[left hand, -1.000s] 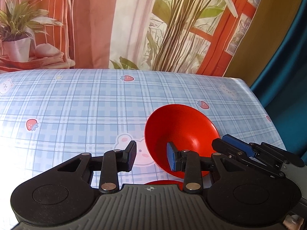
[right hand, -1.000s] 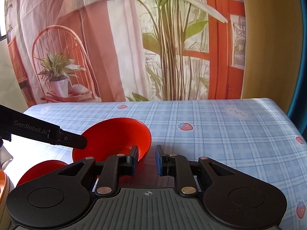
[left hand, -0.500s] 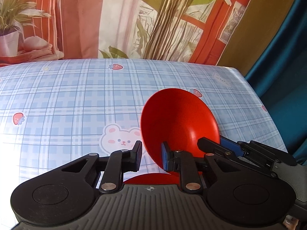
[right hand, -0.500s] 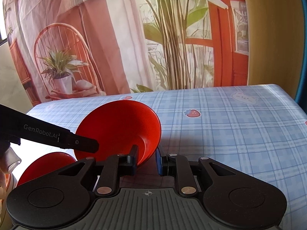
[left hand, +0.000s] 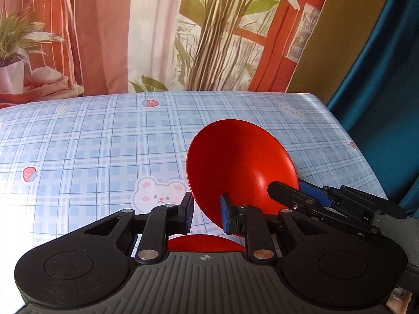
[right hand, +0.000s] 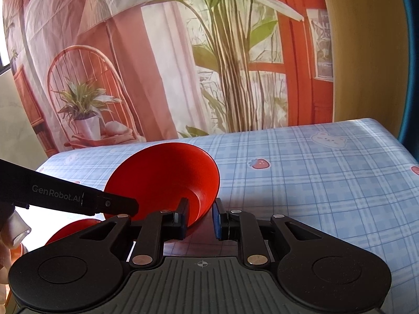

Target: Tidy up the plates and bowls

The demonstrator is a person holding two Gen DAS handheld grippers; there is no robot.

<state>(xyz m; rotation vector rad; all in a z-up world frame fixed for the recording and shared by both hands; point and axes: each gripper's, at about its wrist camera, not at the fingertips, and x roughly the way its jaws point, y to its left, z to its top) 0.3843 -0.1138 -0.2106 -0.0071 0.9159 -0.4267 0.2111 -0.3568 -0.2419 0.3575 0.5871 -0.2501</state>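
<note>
A red bowl (left hand: 241, 162) is held tilted above the blue checked tablecloth (left hand: 91, 144), its opening facing both cameras. My left gripper (left hand: 207, 213) is shut on the bowl's near left rim. My right gripper (right hand: 200, 219) is shut on the bowl's right rim (right hand: 209, 198); it also shows in the left wrist view (left hand: 296, 193). The same bowl fills the middle of the right wrist view (right hand: 167, 178). A second red dish (left hand: 204, 243) lies below the left gripper, mostly hidden; it shows at the lower left of the right wrist view (right hand: 70, 229).
The table's right edge (left hand: 361, 151) drops off beside a dark teal curtain (left hand: 387, 78). A printed backdrop with a plant and chair (right hand: 83, 110) hangs behind the table's far edge. An orange object (right hand: 15, 253) sits at the far left, mostly cut off.
Both grippers closed onto the bowl's rim from opposite sides. The bowl has tipped up more and risen off the cloth.
</note>
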